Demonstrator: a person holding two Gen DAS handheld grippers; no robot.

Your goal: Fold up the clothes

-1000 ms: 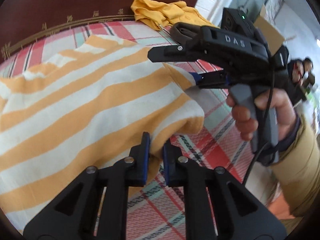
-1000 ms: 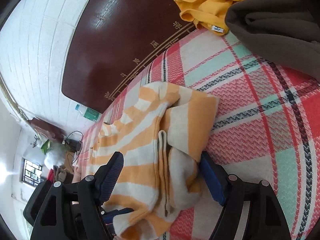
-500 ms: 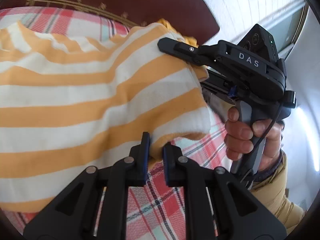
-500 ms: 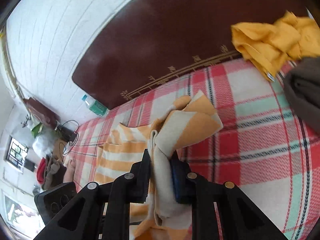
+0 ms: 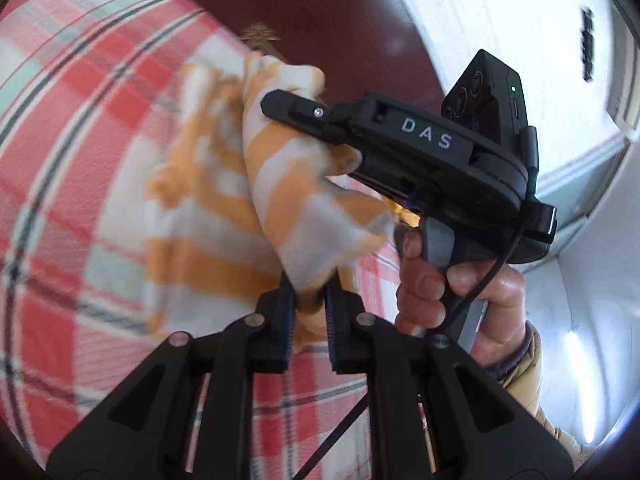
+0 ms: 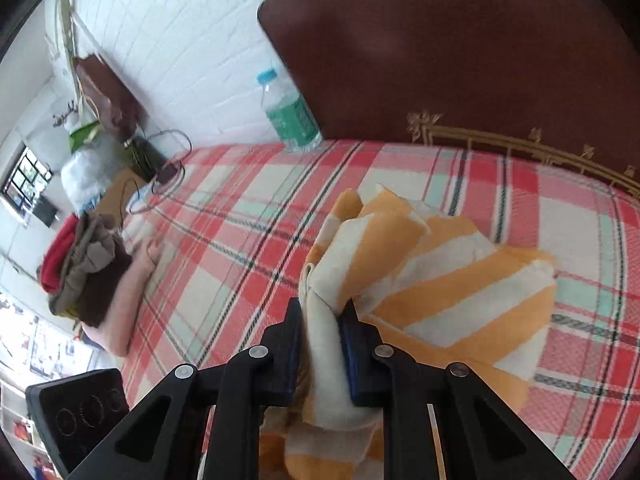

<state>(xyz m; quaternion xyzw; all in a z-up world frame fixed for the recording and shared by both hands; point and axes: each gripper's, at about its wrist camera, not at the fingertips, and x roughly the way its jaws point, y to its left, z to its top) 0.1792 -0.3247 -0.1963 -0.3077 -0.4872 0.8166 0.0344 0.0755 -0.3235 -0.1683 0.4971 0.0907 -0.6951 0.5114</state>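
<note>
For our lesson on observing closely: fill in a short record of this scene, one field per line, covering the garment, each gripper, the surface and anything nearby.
garment: orange-and-white striped cloth, bunched, partly lifted
left gripper: shut on a fold of the cloth
right gripper: jaws just closed, clamping a thick fold
surface: red plaid bedspread
nearby: water bottle by the dark headboard

Orange/white striped garment (image 6: 432, 280) bunched, lifted off plaid bed, edges pinched in both tools.
</note>
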